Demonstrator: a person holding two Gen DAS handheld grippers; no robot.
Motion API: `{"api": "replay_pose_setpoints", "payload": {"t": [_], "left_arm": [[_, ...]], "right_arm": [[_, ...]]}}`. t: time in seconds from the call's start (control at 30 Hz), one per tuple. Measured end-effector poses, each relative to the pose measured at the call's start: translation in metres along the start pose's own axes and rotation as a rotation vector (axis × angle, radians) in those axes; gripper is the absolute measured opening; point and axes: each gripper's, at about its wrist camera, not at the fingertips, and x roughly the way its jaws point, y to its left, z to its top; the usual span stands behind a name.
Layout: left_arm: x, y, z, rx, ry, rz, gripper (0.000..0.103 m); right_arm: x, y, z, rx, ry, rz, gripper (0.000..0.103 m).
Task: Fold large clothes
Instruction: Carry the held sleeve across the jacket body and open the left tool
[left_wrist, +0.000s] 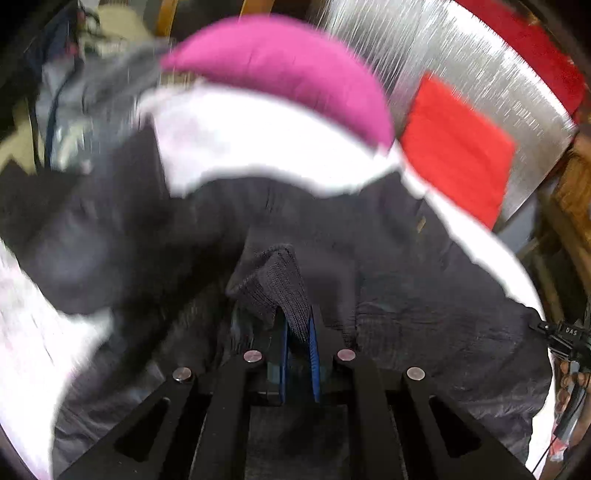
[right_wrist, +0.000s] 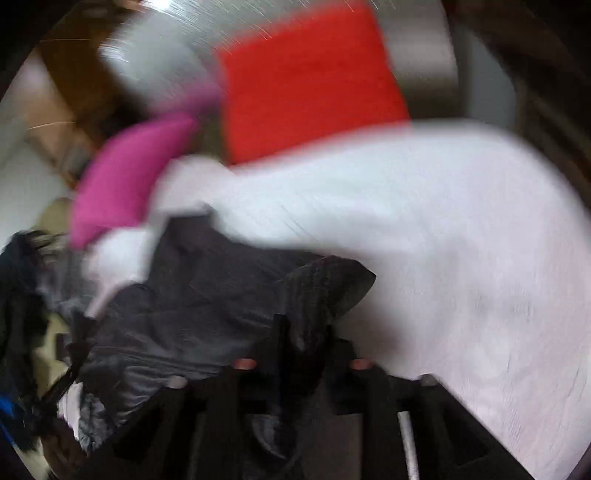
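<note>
1. The left gripper (left_wrist: 297, 332) points steeply down; its jaws are closed on a ribbed cuff (left_wrist: 277, 280) of the dark jacket (left_wrist: 406, 258).
2. The right gripper (right_wrist: 301, 332) also points down; dark cloth lies between its jaws, but blur hides whether they pinch it.
3. The jacket lies on a white sheet (right_wrist: 461, 258), near a pink pillow (left_wrist: 280, 70) and a red cloth (left_wrist: 454, 147).

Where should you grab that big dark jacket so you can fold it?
Grab the dark jacket by its knit cuff. That ribbed end is thick and stands up off the white sheet, so fingers can slip one on each side, coming from above and the near edge. The left gripper already pinches it that way. The flat, wrinkly middle gives nothing to pinch.
</note>
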Motion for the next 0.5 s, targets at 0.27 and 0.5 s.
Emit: {"api": "replay_pose_setpoints", "payload": {"t": [0.27,0.5], "left_arm": [[-0.002,-0.003,-0.002,0.048,-0.013,0.012,0.011],[-0.013,-0.006,0.001,0.045,-0.016,0.010,0.011]], "right_arm": [[-0.076,-0.029,-0.095,0.430,-0.119,0.584,0.080],[-0.021,-0.023,-0.162,0.755,-0.008,0.739,0.083]]}}
